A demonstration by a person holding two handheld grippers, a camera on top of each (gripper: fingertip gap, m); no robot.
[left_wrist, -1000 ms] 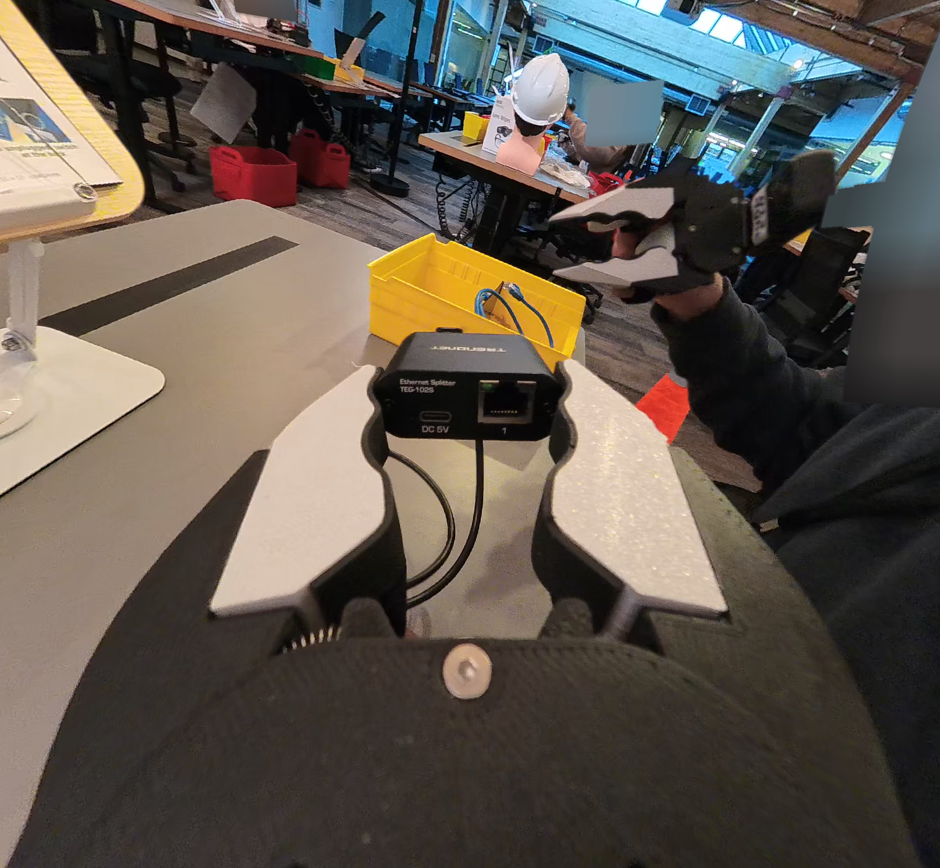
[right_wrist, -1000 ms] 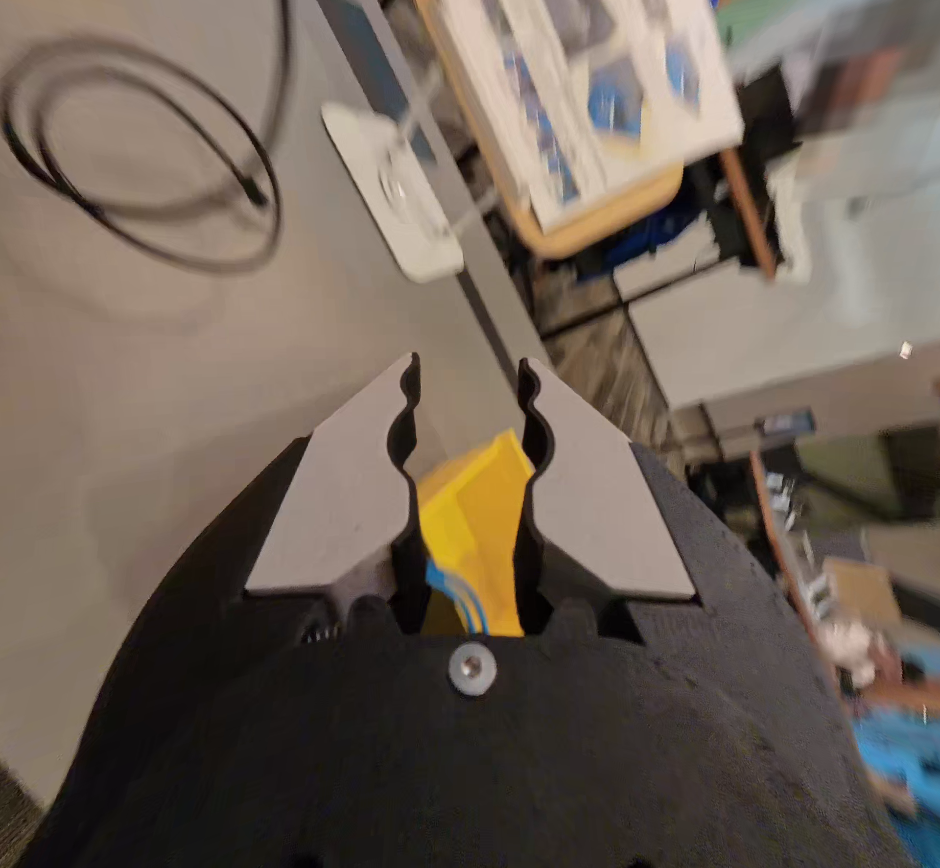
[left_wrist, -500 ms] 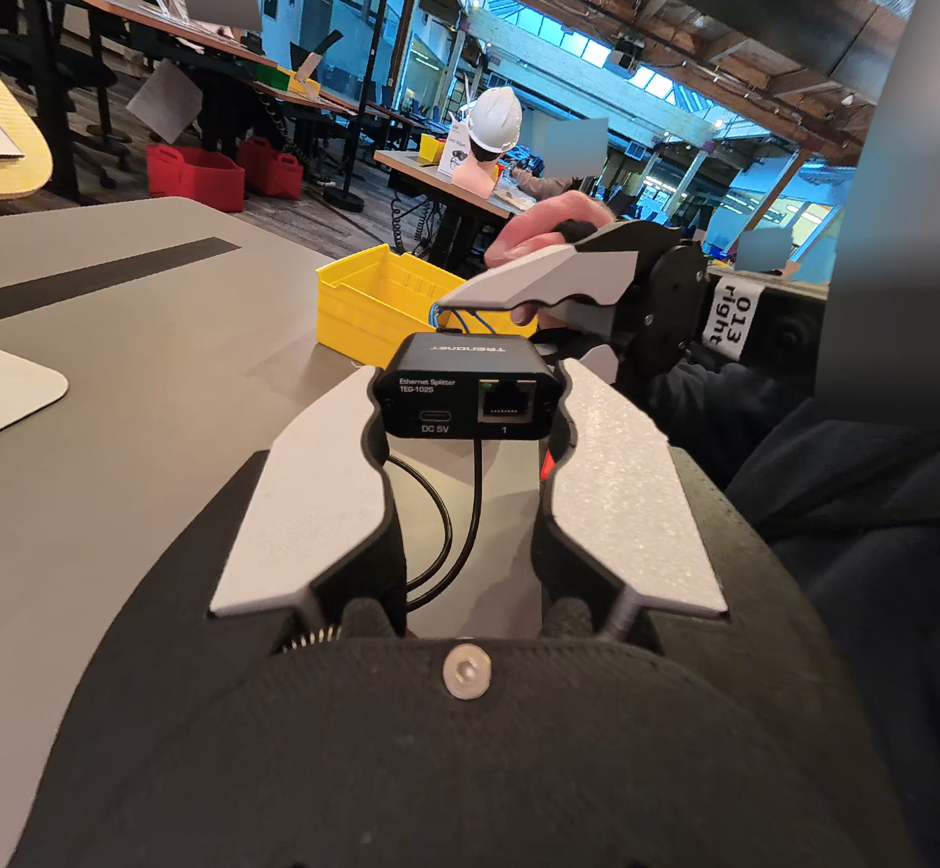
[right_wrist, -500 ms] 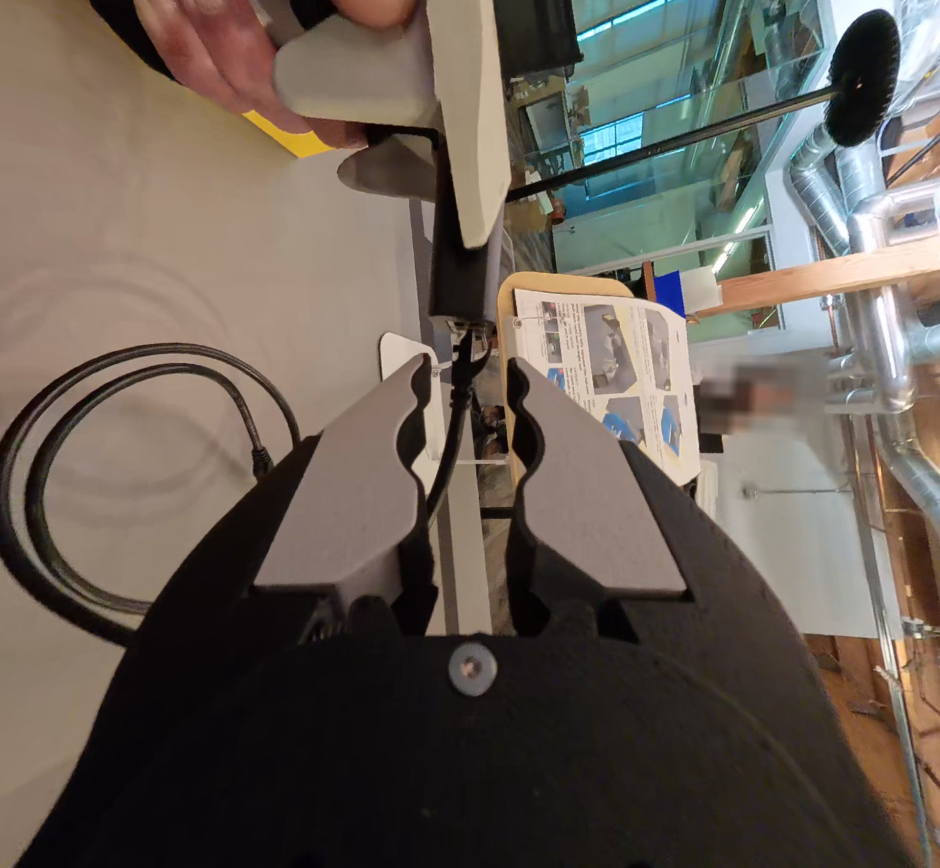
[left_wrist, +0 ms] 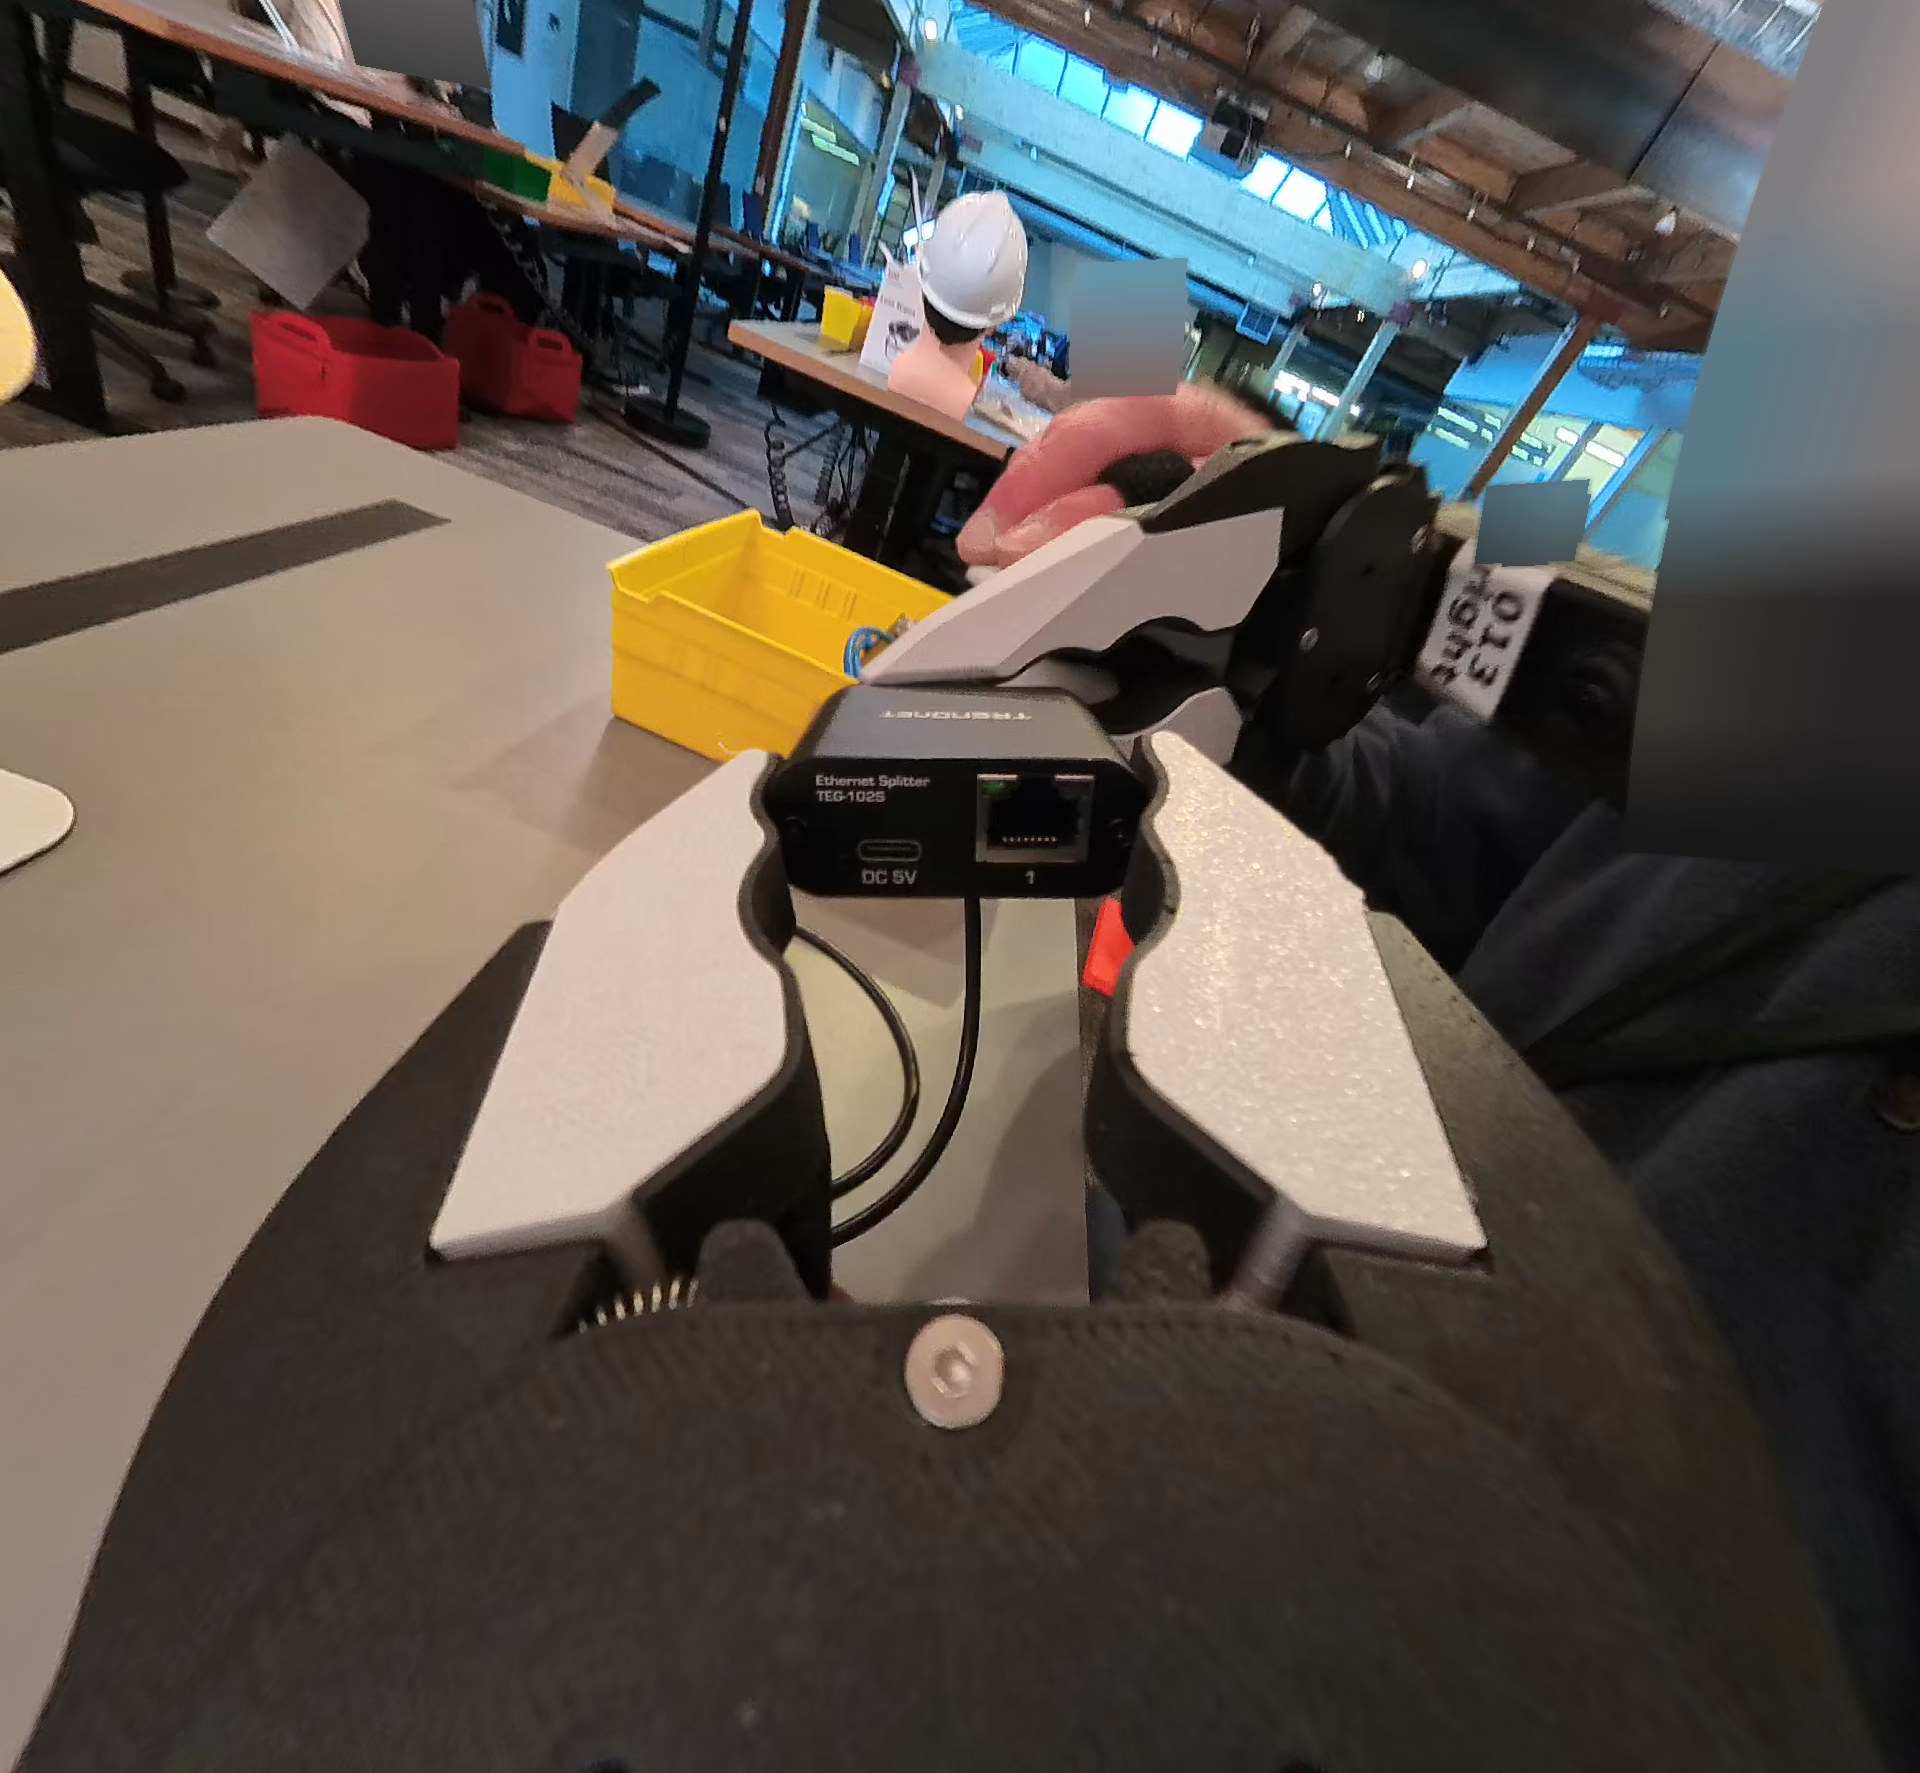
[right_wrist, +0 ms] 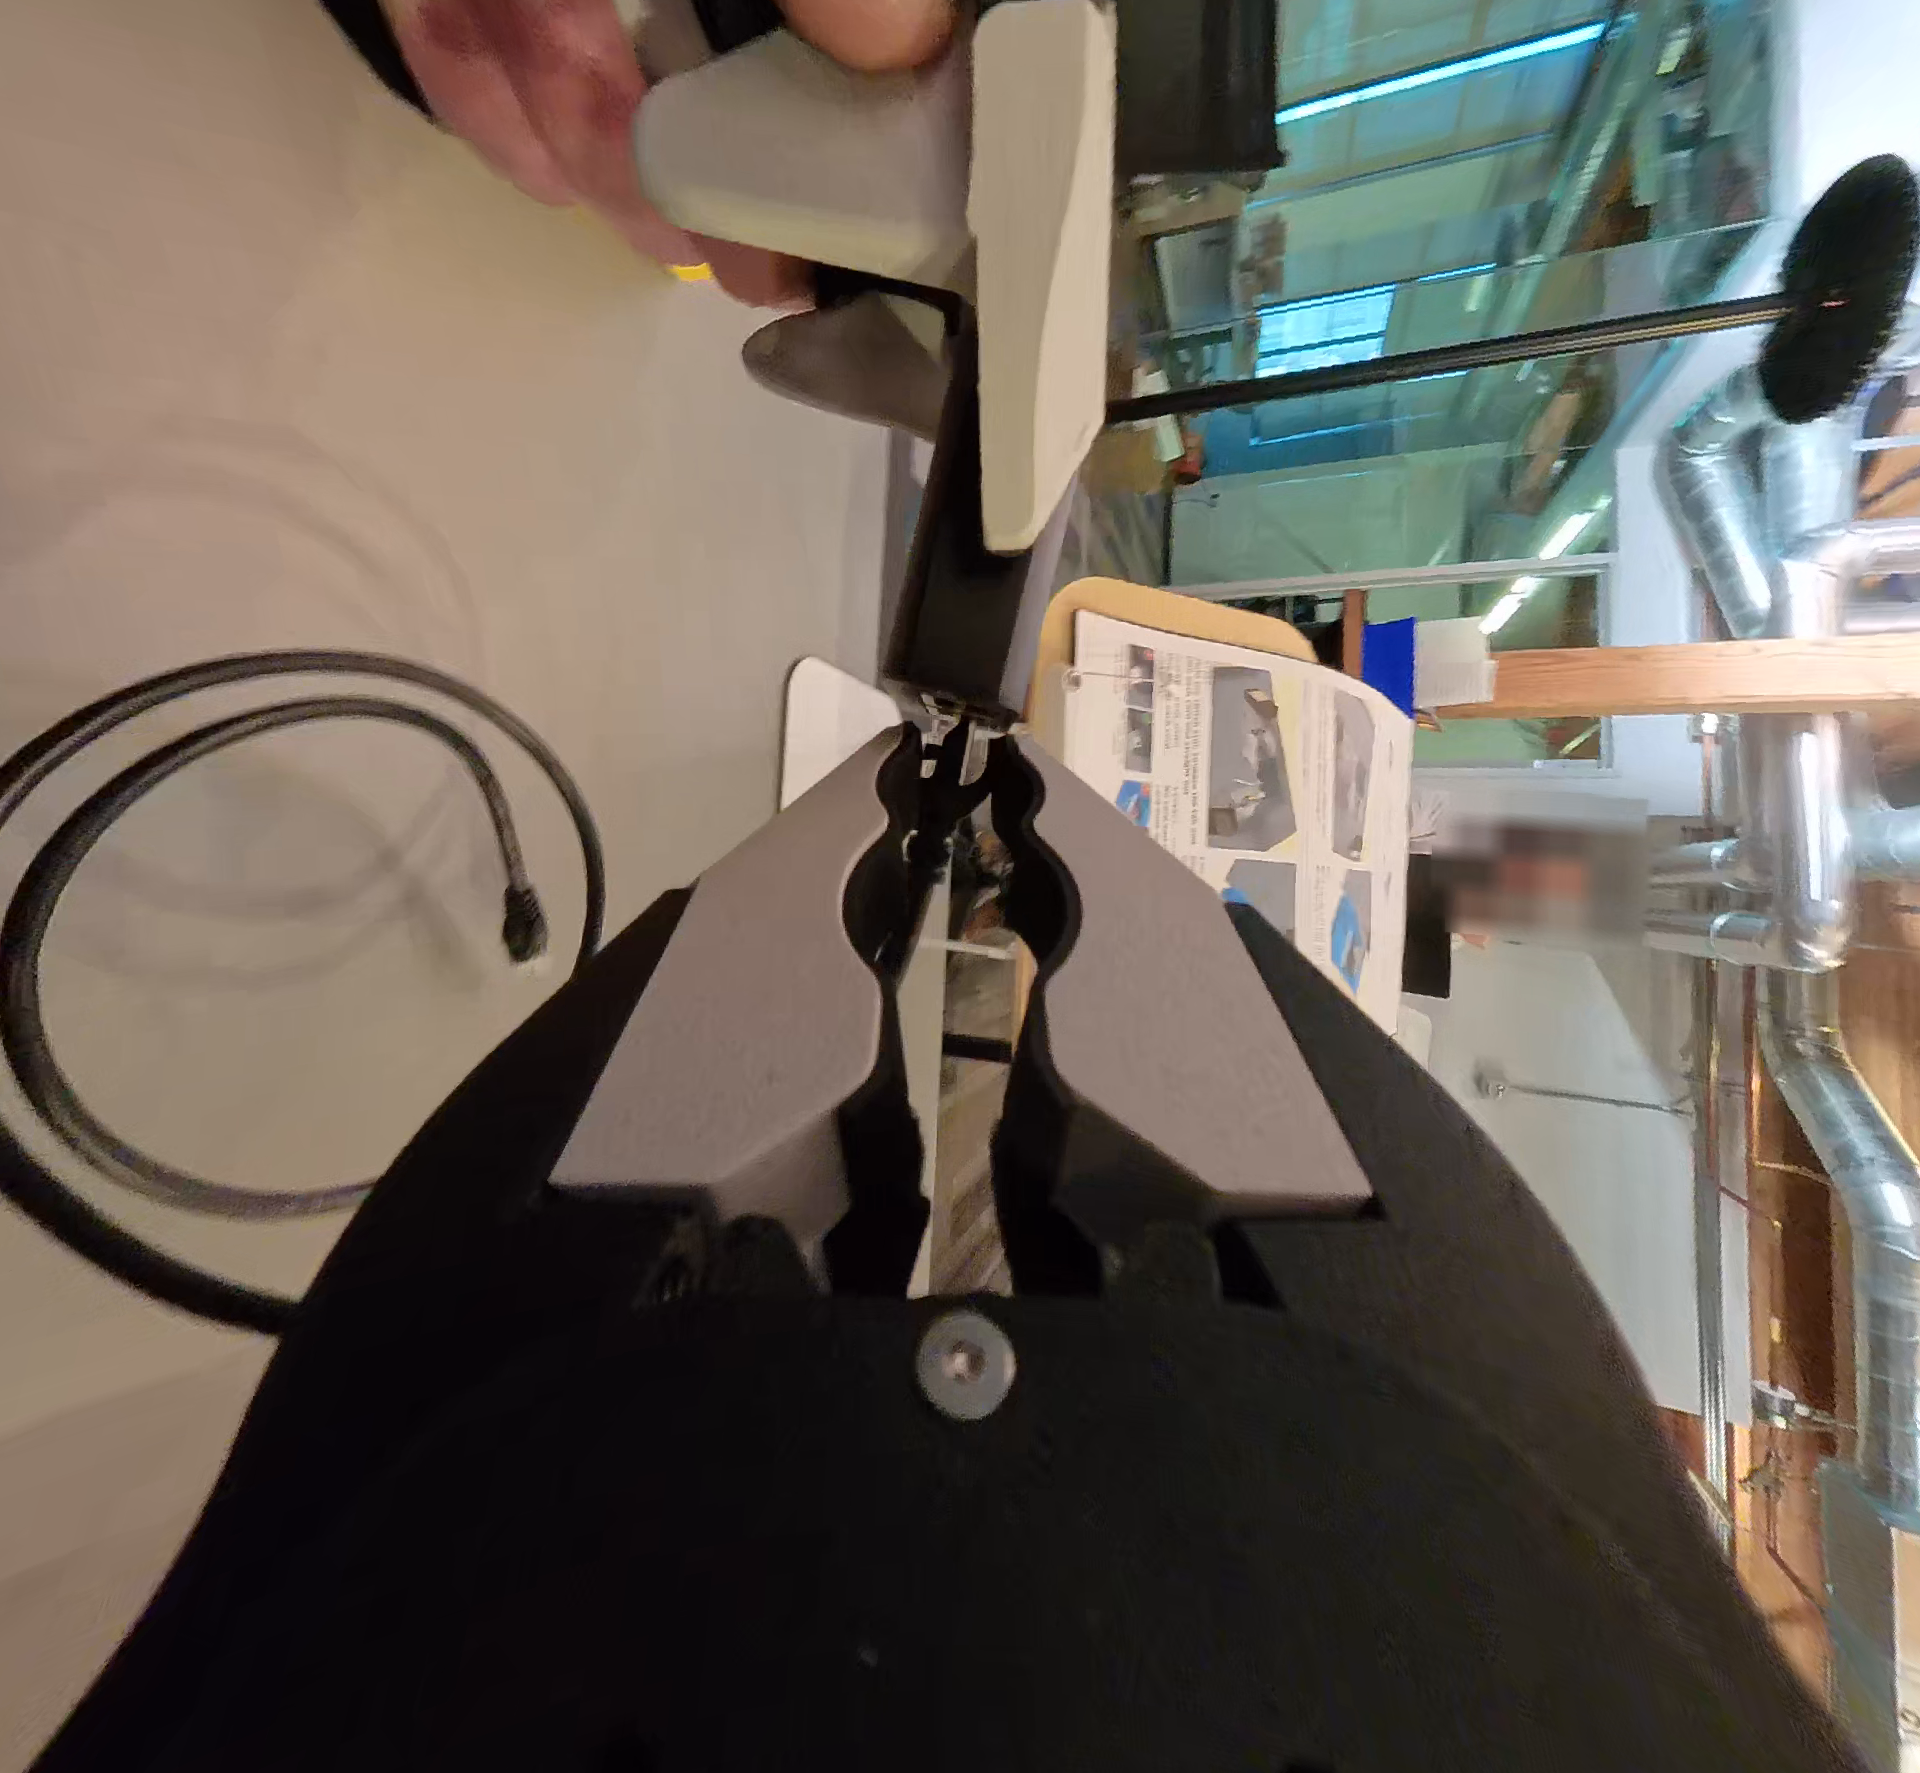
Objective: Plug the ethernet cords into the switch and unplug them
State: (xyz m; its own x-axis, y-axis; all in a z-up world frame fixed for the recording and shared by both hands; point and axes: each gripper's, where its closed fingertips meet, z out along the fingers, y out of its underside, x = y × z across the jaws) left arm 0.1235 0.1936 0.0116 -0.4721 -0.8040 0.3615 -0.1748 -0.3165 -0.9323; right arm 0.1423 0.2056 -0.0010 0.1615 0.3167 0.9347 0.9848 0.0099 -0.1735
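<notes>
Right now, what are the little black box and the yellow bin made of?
The little black box looks like metal or hard plastic with a smooth matte finish: crisp edges and a soft sheen, so I cannot be sure. The yellow bin looks like molded plastic: glossy, even color, ribbed walls.

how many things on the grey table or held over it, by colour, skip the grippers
black: 2, the switch held in the left gripper, and the coiled cord whose plug the right gripper pinches at the switch's far end
yellow: 1, the bin
white: 1, the stand base
total: 4
</notes>
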